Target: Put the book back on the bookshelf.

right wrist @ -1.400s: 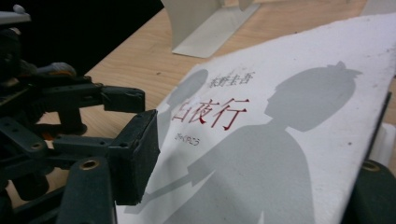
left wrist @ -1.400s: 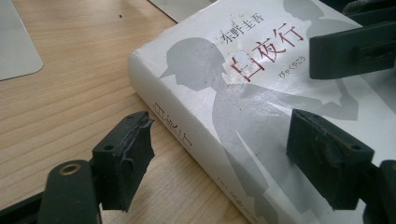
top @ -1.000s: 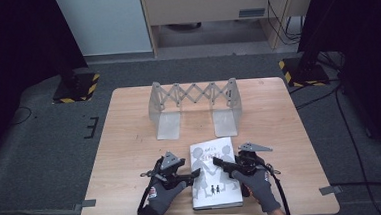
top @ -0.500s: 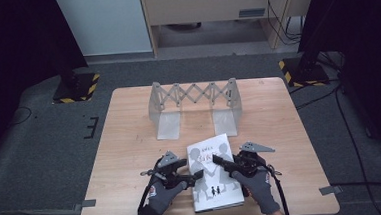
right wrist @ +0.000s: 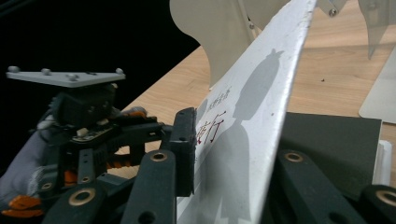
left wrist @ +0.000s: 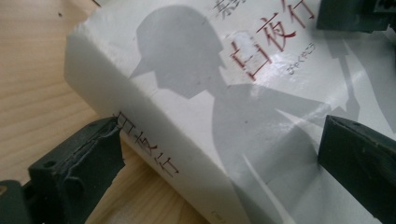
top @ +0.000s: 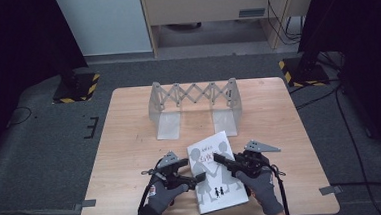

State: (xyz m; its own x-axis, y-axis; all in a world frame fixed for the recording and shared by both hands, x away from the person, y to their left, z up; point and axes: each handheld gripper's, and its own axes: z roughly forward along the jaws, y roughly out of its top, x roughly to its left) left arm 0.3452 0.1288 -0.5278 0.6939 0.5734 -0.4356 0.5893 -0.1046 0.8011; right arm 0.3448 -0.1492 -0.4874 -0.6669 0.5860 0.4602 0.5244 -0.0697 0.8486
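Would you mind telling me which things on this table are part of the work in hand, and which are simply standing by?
In the job:
- white book
- right gripper, shut on the book's cover
- left gripper, jaws open either side of the book's spine

Standing by:
- expanding metal book rack, at the back of the table, empty

Expandable metal bookstand [top: 194, 107] on wooden table [top: 130, 141]

A white book [top: 216, 172] bearing grey silhouetted figures and dark red lettering is lying on a pale wood-grain counter [top: 130, 141], beside a silver-grey expanding rack [top: 194, 100]; black hand-held grippers and grey gloves [top: 263, 190] are showing orange accents.
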